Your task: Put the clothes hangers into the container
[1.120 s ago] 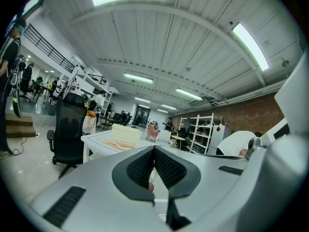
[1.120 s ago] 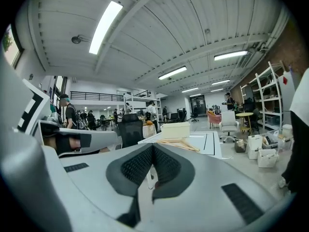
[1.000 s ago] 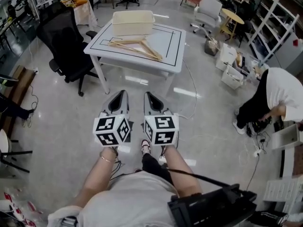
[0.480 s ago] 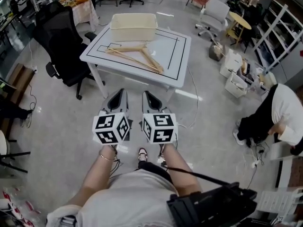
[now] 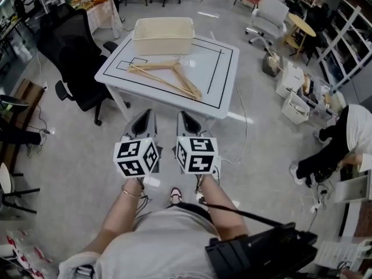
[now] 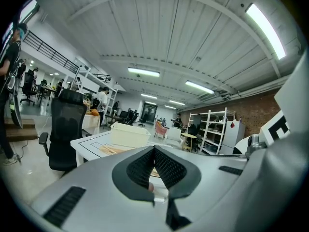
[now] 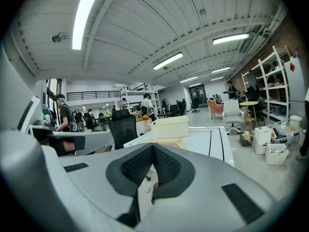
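Wooden clothes hangers [image 5: 168, 76] lie in a loose pile on the white table [image 5: 221, 83], ahead of me. A cream plastic container [image 5: 163, 35] stands at the table's far edge, behind the hangers. Both grippers hang side by side over the floor, well short of the table. My left gripper [image 5: 145, 118] is shut and holds nothing. My right gripper [image 5: 186, 120] is shut and empty too. The container [image 6: 128, 135] and hangers [image 6: 115, 149] show past the left jaws, and the container [image 7: 169, 127] past the right jaws.
A black office chair [image 5: 72, 54] stands left of the table. A grey chair [image 5: 272, 17], a round table and storage boxes [image 5: 293, 89] are at the right. A person in white [image 5: 351, 135] crouches at far right. Cables run across the floor.
The table with the hangers and container has come nearer and lower in the head view as I walk toward it. Both grippers stay shut, side by side.
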The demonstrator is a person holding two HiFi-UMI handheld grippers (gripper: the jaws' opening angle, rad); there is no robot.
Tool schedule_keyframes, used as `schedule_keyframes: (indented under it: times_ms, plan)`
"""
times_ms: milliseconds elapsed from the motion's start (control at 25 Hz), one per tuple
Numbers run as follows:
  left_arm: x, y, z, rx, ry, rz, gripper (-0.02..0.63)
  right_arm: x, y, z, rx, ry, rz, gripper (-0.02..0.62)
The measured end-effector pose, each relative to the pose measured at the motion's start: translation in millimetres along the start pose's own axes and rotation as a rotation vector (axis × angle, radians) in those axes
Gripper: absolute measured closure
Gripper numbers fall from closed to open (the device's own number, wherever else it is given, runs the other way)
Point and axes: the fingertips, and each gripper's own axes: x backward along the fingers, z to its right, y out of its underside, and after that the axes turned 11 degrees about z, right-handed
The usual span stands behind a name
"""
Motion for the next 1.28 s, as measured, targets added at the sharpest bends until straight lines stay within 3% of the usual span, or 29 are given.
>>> schedule_keyframes:
  times_ms: [400, 680, 880, 1280]
  plan:
    - [-66, 5, -13, -0.028, -0.041, -0.005, 0.597, -62, -12, 58, -0.037, -0.002, 0.009, 0.578]
    - [-101, 16, -45, -0.028, -0.075, -0.044, 0.596, -108, 4, 78, -0.093, 0.004, -0.039, 0.577]
    - [-144, 15, -65, -0.022, -0.06, -0.043, 0.597, -150, 9, 92, -0.089, 0.021, -0.064, 0.577]
    - [-263, -4, -127, 0.009, -0.018, -0.031, 0.597, -269, -18, 106, -0.022, 0.05, -0.073, 0.576]
